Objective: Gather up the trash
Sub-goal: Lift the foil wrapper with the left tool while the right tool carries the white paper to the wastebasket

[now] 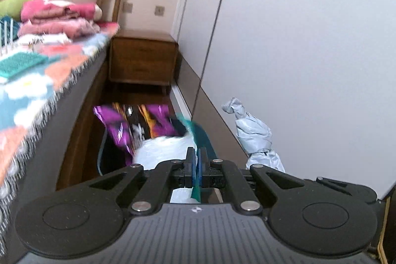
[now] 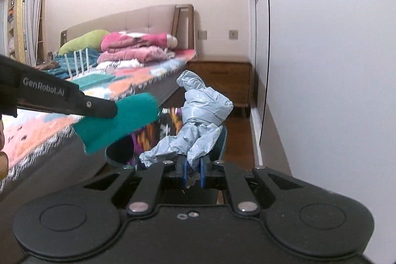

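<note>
My left gripper (image 1: 197, 160) is shut on a thin teal sheet (image 1: 198, 132), held up in the air. The right wrist view shows that gripper (image 2: 112, 110) from the side, with the teal sheet (image 2: 118, 123) hanging from its tip. My right gripper (image 2: 193, 166) is shut on a crumpled pale blue plastic bag (image 2: 203, 113) with a twisted top, which rises above its fingers. The same bag (image 1: 255, 137) appears at the right of the left wrist view. Below both stands a dark bin (image 2: 112, 156) holding purple and orange wrappers (image 1: 116, 125).
A bed (image 1: 32, 81) with a colourful fringed blanket and folded pink bedding (image 2: 133, 46) runs along the left. A wooden nightstand (image 1: 143, 61) stands at the far end of the narrow aisle. White wardrobe doors (image 1: 309, 53) close off the right side.
</note>
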`<state>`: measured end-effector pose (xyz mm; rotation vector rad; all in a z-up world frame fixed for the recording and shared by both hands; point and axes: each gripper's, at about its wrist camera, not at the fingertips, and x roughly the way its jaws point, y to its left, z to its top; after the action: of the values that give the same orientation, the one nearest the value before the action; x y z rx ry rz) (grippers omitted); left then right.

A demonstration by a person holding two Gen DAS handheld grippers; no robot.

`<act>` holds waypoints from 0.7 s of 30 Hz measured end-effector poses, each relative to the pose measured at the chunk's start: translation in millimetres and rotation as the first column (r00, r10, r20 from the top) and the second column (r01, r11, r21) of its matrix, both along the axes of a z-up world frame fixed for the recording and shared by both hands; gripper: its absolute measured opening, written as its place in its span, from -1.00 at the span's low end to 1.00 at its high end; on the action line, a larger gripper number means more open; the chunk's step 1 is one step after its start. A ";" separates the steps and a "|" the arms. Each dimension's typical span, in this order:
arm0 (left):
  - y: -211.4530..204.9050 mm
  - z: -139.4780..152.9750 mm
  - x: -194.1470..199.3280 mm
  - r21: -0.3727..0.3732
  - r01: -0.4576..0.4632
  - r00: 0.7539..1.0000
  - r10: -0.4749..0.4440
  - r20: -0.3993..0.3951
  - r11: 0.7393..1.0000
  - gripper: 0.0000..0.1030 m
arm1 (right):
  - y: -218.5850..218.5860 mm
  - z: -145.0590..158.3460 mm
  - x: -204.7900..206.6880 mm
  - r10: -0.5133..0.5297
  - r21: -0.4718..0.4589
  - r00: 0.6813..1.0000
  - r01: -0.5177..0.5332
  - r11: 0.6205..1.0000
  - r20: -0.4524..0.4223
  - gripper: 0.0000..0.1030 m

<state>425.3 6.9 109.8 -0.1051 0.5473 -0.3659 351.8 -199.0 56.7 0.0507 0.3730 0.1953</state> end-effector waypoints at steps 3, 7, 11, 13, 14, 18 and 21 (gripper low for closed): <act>0.5 18.0 13.1 0.000 -0.006 1.000 0.006 0.030 1.000 -0.96 | 4.3 15.9 14.7 0.003 -0.018 1.000 -0.002 1.000 0.027 -0.84; -0.3 38.3 21.6 0.014 -0.017 0.997 0.015 0.078 1.000 -0.96 | 13.3 28.5 38.1 0.015 -0.054 1.000 -0.013 0.998 0.025 -0.84; 2.1 32.3 49.7 0.006 -0.021 0.997 0.021 0.073 1.000 -0.96 | 26.0 23.0 65.4 0.036 -0.083 0.999 -0.039 0.996 -0.034 -0.84; 2.6 19.4 65.8 0.003 -0.028 0.999 0.027 0.044 1.000 -0.96 | 33.8 15.5 77.8 0.039 -0.112 0.997 -0.046 0.993 -0.064 -0.84; 2.8 12.8 72.1 -0.001 -0.020 0.999 0.020 0.026 1.000 -0.96 | 36.9 10.2 83.4 0.036 -0.128 0.996 -0.047 0.991 -0.081 -0.84; 0.9 -17.4 96.9 0.005 -0.012 0.999 0.012 -0.034 1.000 -0.96 | 46.5 -9.0 103.0 0.045 -0.160 0.988 -0.068 0.985 -0.145 -0.84; 0.5 -38.4 109.4 0.001 -0.002 0.997 0.002 -0.076 1.000 -0.96 | 52.0 -24.4 114.0 0.046 -0.179 0.981 -0.081 0.980 -0.189 -0.84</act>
<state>534.7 7.4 71.4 -0.1190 0.6222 -0.3606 465.8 -147.0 32.3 -0.1290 0.5764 0.2188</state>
